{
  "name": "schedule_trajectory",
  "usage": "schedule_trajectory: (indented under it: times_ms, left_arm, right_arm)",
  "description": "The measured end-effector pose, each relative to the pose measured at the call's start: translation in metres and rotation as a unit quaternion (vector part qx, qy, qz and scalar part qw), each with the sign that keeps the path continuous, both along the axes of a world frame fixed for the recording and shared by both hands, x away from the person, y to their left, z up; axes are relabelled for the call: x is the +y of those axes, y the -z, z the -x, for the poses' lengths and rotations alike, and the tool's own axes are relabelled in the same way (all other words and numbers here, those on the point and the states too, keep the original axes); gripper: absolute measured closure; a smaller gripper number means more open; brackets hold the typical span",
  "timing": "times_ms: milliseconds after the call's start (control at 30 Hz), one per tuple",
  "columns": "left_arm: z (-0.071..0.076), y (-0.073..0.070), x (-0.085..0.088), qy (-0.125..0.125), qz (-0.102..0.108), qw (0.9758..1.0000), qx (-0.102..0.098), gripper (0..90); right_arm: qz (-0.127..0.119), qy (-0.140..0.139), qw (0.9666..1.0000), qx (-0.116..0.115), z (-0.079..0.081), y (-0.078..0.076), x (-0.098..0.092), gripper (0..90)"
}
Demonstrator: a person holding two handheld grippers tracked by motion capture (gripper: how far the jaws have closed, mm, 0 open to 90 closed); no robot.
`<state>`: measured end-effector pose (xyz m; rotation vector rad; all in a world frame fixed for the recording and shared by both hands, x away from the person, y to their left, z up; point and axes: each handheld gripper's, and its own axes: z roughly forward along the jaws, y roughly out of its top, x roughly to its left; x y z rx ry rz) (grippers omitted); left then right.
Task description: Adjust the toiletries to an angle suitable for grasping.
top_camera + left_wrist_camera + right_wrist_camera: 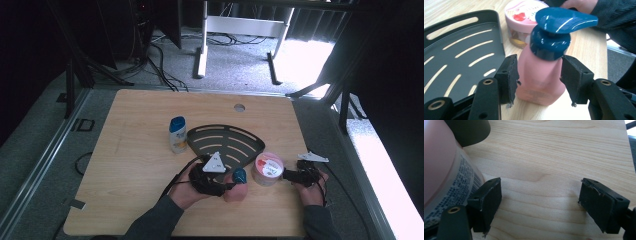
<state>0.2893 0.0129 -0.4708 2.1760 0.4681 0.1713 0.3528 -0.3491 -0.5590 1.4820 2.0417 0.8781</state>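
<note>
1. Wooden surface point(140, 165) in a dim room; cables and a white frame on the floor behind it.

2. Pink pump bottle point(541, 75) with dark blue pump head stands upright near the front edge, just beside the black slotted corner shelf point(456, 50). In the high view the bottle point(236, 187) sits between the person's two hands. My reading: it stands close to the shelf because the shelf is where such toiletries are meant to go.

3. Left hand-held gripper point(227, 186): in the left gripper view the jaws are spread to either side of the bottle's shoulder. The right pad stands clear of the bottle with a visible gap; the left pad is near or barely grazing it, not pressing. The bottle stands on its own base, not pinched.

4. Pink-lidded jar point(267, 169) sits just right of the bottle, at the shelf's corner. Right hand-held gripper point(287, 175) lies level beside it, jaws wide apart over bare wood; the jar's printed wall point(454, 185) is just outside the left jaw, touching or nearly so. Nothing held.

5. White and blue bottle point(177, 134) stands upright at the shelf's left end, well apart from both hands.
</note>
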Motion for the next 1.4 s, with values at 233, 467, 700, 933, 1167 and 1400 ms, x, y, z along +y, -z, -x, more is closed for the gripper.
schedule_trajectory:
  times_ms: [233,467,700,933,1167,1400]
  left_arm:
    - [-0.001,0.000,-0.014,0.007,-0.003,0.9999,-0.009,44.2]
    - [-0.004,0.001,-0.025,0.009,-0.005,0.9999,-0.012,41.5]
    - [-0.006,0.002,-0.029,0.012,-0.009,0.9998,-0.017,40.8]
    - [-0.006,0.002,-0.029,0.011,-0.005,0.9998,-0.017,41.6]
    - [-0.004,-0.006,-0.026,0.014,0.000,0.9997,-0.019,52.0]
    - [0.002,-0.008,-0.019,0.013,-0.009,0.9997,-0.016,52.0]
  right_arm:
    - [0.000,0.000,1.0000,0.000,0.000,0.000,0.000,17.9]
    - [0.000,0.000,1.0000,0.000,0.000,0.000,0.000,17.9]
    - [0.000,0.000,1.0000,0.000,0.000,0.000,0.000,17.9]
    - [0.000,0.000,1.0000,0.000,0.000,0.000,0.000,17.9]
    - [0.000,0.000,1.0000,0.000,0.000,0.000,0.000,17.9]
    - [0.000,0.000,1.0000,0.000,0.000,0.000,0.000,17.9]
